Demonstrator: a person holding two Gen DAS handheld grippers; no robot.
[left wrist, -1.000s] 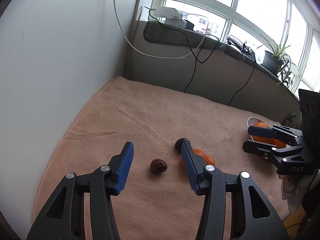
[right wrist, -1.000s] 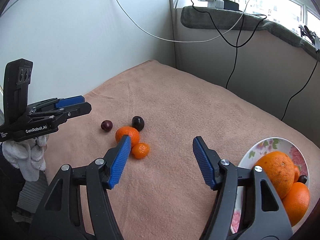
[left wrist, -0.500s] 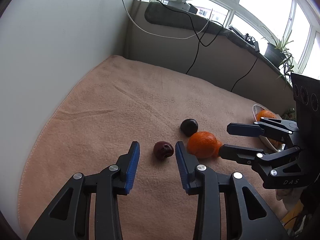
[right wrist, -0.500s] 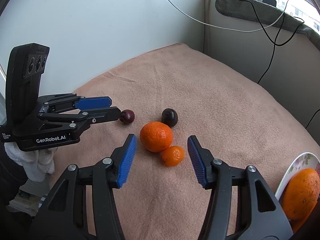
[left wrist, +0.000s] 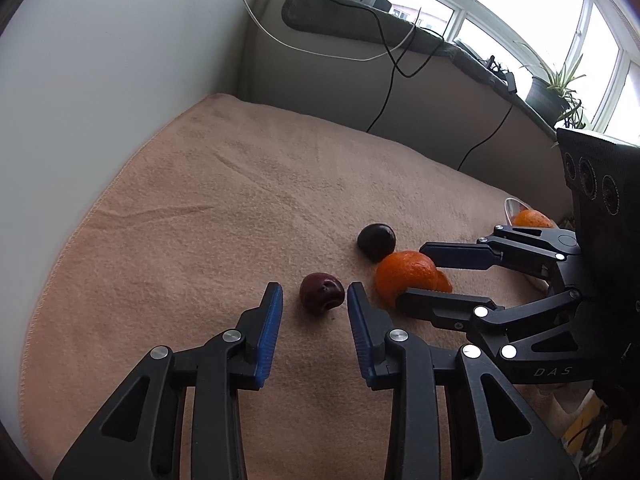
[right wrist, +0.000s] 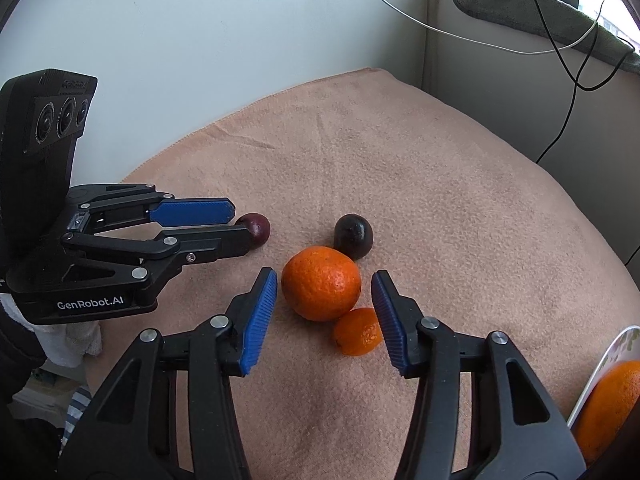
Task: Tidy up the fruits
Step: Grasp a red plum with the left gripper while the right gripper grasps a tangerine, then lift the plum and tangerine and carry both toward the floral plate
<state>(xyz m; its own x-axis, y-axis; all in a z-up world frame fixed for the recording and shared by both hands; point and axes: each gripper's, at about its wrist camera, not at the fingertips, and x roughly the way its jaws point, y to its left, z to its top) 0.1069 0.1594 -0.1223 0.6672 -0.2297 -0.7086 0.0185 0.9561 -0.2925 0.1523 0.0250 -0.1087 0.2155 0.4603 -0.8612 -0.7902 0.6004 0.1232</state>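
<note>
My left gripper (left wrist: 314, 300) was spread apart, its blue pads (left wrist: 269, 332) flanking the dark red plum (left wrist: 322, 292) without touching it; a gap showed on each side. In the right wrist view that gripper's lower finger covered part of the red plum (right wrist: 256, 229), so only its far end was visible there. The plum lay on the peach towel (left wrist: 200, 220), its dimpled stem end facing roughly toward the left camera; the fruit was near round, so I could not make out a long axis.

My right gripper (right wrist: 324, 292) was also released, pads on either side of the large orange (right wrist: 321, 283), none in contact that I could see. The small mandarin (right wrist: 358, 332) sat touching the orange's near right side, just beside my right pad (right wrist: 390, 332); whether pad and mandarin touched, I could not tell. In the left view the mandarin (left wrist: 444, 282) was mostly hidden behind the orange (left wrist: 406, 276) and the right gripper's fingers.

The black plum (right wrist: 354, 236) stood just behind the orange, touching or nearly so, its narrower end up.

The floral plate (right wrist: 612, 350) was cut off at the right frame edge, holding an orange (right wrist: 608, 404) only partly in view. In the left view the plate's rim (left wrist: 514, 206) was barely visible behind the right gripper.
</note>
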